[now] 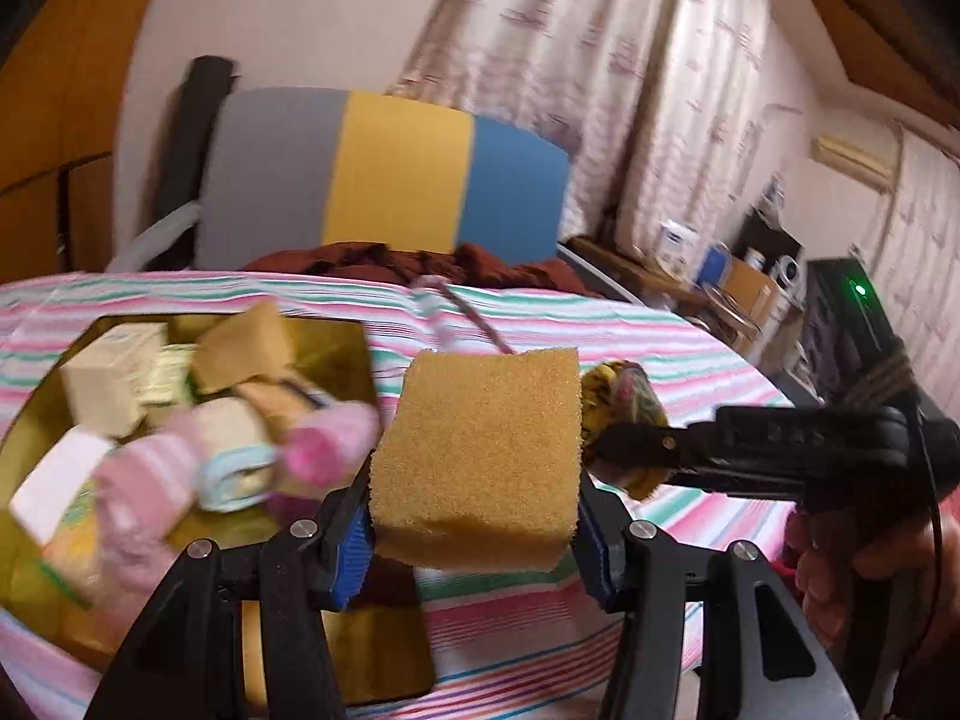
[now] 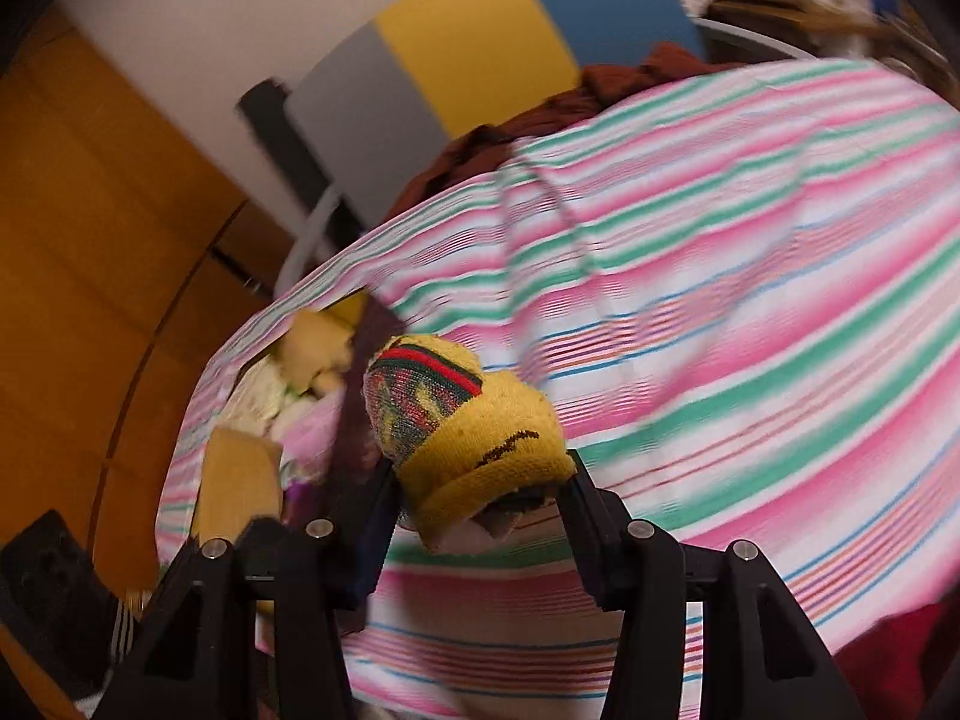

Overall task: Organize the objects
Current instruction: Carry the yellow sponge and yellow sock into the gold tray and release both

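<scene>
Edges: the gold tray (image 1: 354, 336) lies at the left of the striped bed (image 1: 630, 330), packed with rolled cloths and boxes; open sheet to its right.
Left tongs (image 1: 474, 534): clamped on the tan sponge (image 1: 480, 450), raised beside the tray's right edge.
Right tongs (image 2: 480, 498): clamped on the yellow sock roll (image 2: 474, 438), above bare sheet, just right of the sponge.

The gold tray (image 1: 354, 342) at the left is crowded with rolled cloths (image 1: 327, 441) and boxes (image 1: 111, 378), leaving bare floor only along its far and near edges. The striped cloth (image 1: 600, 324) to the right lies open. A thin cord (image 1: 468, 312) crosses it beyond the tray; a dark red garment (image 1: 420, 261) heaps at the far edge.
</scene>
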The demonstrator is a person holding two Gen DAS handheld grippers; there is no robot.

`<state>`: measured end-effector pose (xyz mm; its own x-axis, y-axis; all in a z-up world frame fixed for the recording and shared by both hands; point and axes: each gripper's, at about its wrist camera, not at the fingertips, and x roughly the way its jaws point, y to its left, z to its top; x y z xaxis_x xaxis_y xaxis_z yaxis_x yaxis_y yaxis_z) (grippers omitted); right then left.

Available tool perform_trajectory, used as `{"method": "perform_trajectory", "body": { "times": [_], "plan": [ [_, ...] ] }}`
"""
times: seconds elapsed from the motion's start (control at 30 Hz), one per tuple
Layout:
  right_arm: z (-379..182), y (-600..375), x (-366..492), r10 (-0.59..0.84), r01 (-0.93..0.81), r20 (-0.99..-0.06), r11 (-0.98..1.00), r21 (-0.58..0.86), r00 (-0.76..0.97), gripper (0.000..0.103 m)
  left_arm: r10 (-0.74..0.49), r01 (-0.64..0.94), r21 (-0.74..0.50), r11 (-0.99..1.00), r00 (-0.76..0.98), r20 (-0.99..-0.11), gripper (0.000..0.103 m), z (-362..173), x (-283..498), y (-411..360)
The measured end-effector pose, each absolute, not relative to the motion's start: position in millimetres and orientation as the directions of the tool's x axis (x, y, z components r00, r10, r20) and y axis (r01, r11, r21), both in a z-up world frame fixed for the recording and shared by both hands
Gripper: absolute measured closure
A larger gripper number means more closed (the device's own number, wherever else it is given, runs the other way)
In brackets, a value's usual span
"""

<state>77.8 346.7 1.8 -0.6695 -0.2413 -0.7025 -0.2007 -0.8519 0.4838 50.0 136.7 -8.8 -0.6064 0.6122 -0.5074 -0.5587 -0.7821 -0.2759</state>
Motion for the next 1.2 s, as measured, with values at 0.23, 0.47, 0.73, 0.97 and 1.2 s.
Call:
{"method": "perform_trajectory", "body": {
  "times": [0.23, 0.47, 0.73, 0.97, 1.2],
  "plan": [
    [18.7, 286.8, 61.9, -0.313, -0.037, -0.689, -0.896, 0.443, -0.653, 0.051, 0.526, -0.426, -0.308, -0.85, -0.706, -0.475, 0.047, -1.1, 43.2, 64.4],
    [27.3, 217.4, 45.3, -0.353, 0.163, -0.705, -0.932, 0.324, -0.615, 0.051, 0.402, -0.25, -0.337, -0.908, -0.749, -0.526, 0.047, -15.5, 17.4, 3.6],
    [12.0, 164.6, 17.0, -0.248, 0.22, -0.759, -0.965, 0.141, -0.602, 0.043, 0.357, -0.179, -0.329, -0.927, -0.688, -0.632, 0.047, -43.7, -7.4, -21.0],
    [19.1, 162.4, 25.3, -0.25, 0.222, -0.731, -0.965, 0.137, -0.635, 0.038, 0.34, -0.16, -0.317, -0.935, -0.662, -0.668, 0.036, -49.3, -7.7, -22.7],
    [21.4, 174.9, 35.4, -0.26, 0.197, -0.727, -0.965, 0.173, -0.636, 0.038, 0.291, -0.12, -0.299, -0.947, -0.717, -0.633, 0.029, -33.1, -0.1, -28.8]
  ]
}}
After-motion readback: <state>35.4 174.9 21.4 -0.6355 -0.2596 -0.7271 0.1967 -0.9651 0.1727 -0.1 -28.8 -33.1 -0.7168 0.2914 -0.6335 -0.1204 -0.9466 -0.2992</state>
